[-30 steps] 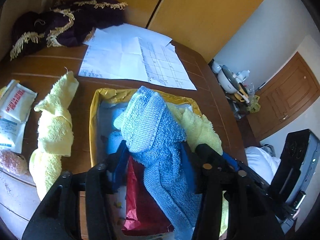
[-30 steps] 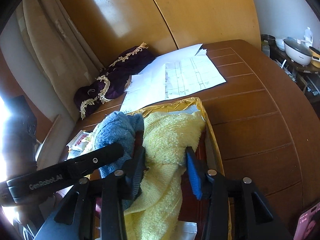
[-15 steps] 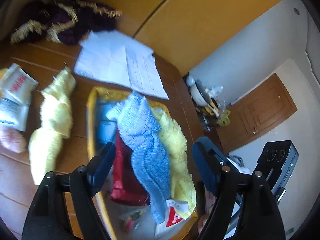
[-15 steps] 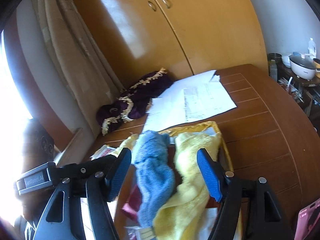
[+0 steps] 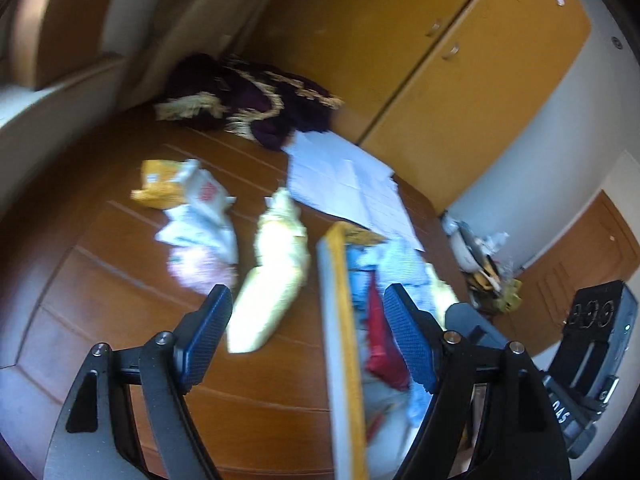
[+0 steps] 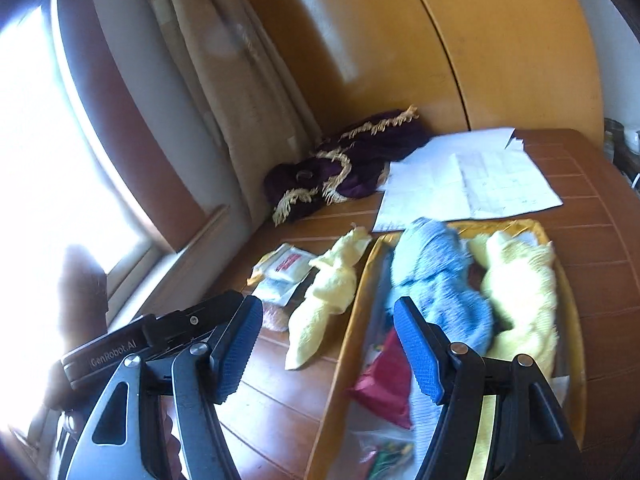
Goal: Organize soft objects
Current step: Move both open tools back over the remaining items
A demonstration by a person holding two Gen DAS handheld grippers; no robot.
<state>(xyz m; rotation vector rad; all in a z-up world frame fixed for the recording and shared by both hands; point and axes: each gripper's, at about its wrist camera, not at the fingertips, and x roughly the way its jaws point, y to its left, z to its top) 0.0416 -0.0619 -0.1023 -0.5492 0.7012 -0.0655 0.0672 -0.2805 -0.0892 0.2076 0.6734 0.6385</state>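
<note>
- Both tools had let go of their loads: one second earlier the left tool [image 5: 306, 338] was clenched on the blue towel [image 6: 440, 280] and the right tool [image 6: 328, 344] on a yellow towel [image 6: 520, 292]. Now each one stood with its jaws wide apart and nothing between them.
- Both had also been raised and pulled back. The towels looked smaller than before and lay below the fingers, not between them.
- The blue towel and the yellow towel lay side by side inside the golden box [image 6: 348, 344], the blue one on the left and the yellow one on the right, touching each other. Under them a red cloth [image 6: 386, 384] showed, and some small packets near the front of the box.
- I judged from this that two of the soft things were already put away, so this step was finished.
- A second yellow towel [image 5: 272, 276] was not yet in the box. It lay twisted on the wooden surface [image 5: 100, 280], just beside the left wall of the box.
- A pink soft thing [image 5: 196, 268] and some white packets [image 5: 200, 208] lay further left; the view there was blurred.
- The left tool now faced toward the second yellow towel, so probably this one was the next to take.
</note>
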